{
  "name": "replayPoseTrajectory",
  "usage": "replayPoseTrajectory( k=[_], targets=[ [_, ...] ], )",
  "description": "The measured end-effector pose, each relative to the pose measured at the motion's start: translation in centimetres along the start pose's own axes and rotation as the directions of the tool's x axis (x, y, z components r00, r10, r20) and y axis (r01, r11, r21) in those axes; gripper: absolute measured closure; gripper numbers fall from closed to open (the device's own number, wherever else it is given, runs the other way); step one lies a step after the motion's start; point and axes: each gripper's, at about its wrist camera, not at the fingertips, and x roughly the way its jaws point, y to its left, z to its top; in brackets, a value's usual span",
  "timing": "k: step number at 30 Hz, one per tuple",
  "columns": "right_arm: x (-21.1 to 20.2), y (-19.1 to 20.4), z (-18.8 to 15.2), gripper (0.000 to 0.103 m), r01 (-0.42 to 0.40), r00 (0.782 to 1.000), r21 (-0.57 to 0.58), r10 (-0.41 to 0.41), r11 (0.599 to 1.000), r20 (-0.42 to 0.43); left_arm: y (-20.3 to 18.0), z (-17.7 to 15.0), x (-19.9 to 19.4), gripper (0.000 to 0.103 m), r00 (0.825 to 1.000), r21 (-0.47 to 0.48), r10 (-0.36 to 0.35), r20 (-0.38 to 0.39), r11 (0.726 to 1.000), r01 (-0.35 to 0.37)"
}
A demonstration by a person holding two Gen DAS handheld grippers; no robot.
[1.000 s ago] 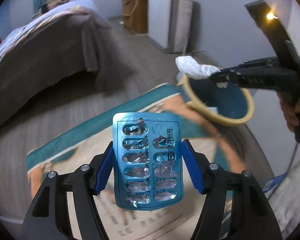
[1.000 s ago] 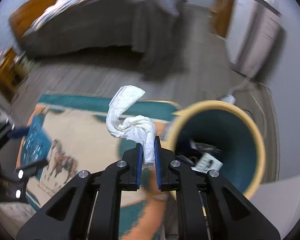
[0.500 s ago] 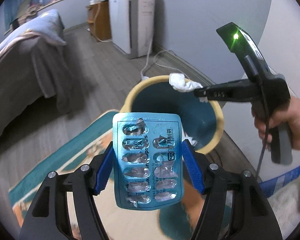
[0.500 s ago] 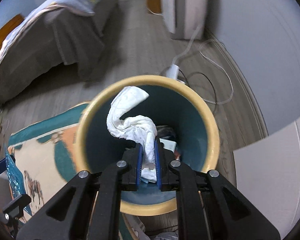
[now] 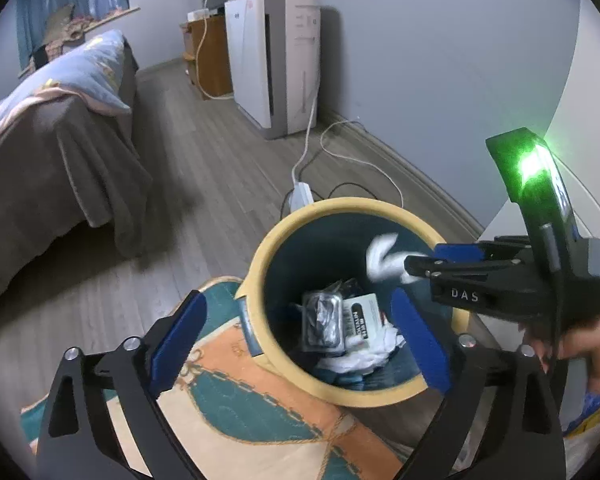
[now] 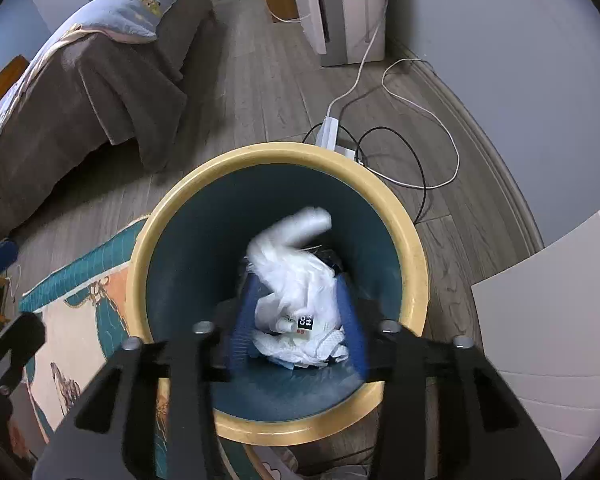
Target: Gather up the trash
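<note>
Teal bin (image 6: 416, 268) sits under both grippers; left gripper (image 5: 300, 332) spread, empty; right gripper (image 6: 296, 320) just parting, blurred tissue (image 6: 296, 264) loose between its jaws.

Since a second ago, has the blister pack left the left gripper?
Yes. The left gripper has just been opening, nothing between its jaws; the blister pack lies in the bin.

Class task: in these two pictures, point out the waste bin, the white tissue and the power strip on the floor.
waste bin (image 6: 414, 264), right wrist view, yellow rim.
white tissue (image 6: 300, 272), right wrist view, blurred middle of the wad.
power strip (image 5: 302, 196), left wrist view, white body.
</note>
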Motion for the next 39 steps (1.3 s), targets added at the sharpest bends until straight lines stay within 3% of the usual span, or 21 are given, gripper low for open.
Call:
replayPoseTrajectory(
  k=[4,11,16,19,23,25,29,35,39],
  targets=[
    [0.0,0.0,0.2,0.046,0.001,1.000,-0.010,-0.001,1.000,0.001,0.9,-1.1,-1.3,0.008,1.000,-0.062,0.002,-0.009,0.998,-0.003],
    [-2.5,0.3,-0.3,0.005,0.014,0.999,-0.049,-0.012,0.999,0.032,1.4,-2.9,-4.8,0.005,1.000,-0.145,0.016,0.005,0.989,-0.015],
    [-6.5,1.3,-1.9,0.006,0.014,0.998,-0.065,-0.010,0.998,0.066,0.7,-3.6,-7.9,0.005,0.996,-0.134,0.048,0.072,0.990,-0.038],
    [-9.2,2.0,-3.2,0.006,0.042,0.993,-0.091,-0.031,0.995,0.112,0.4,-4.0,-9.6,0.005,0.994,-0.131,0.026,0.110,0.991,-0.011],
    [-13.1,2.1,-5.3,0.006,0.107,0.974,-0.090,-0.086,0.990,0.209,0.3,-4.6,-11.1,0.005,0.994,-0.125,0.019,0.104,0.992,-0.006],
    [-14.7,2.1,-6.2,0.006,0.093,0.967,-0.086,-0.069,0.992,0.245,0.4,-4.6,-11.9,0.005,0.994,-0.135,0.048,0.097,0.990,-0.034],
    [-16.8,2.4,-7.9,0.006,0.102,0.955,-0.079,-0.075,0.992,0.286,0.1,-4.4,-13.3,0.005,0.991,-0.170,0.105,0.079,0.981,-0.091],
    [-18.5,3.5,-9.2,0.006,0.103,0.946,-0.105,-0.065,0.989,0.316,-1.1,-5.3,-13.8,0.005,0.983,-0.103,0.155,0.099,0.984,-0.145],
    [-18.9,3.1,-9.4,0.006,0.122,0.938,-0.073,-0.091,0.990,0.334,-0.8,-5.6,-13.8,0.005,0.984,-0.105,0.142,0.107,0.986,-0.131]
  ],
)
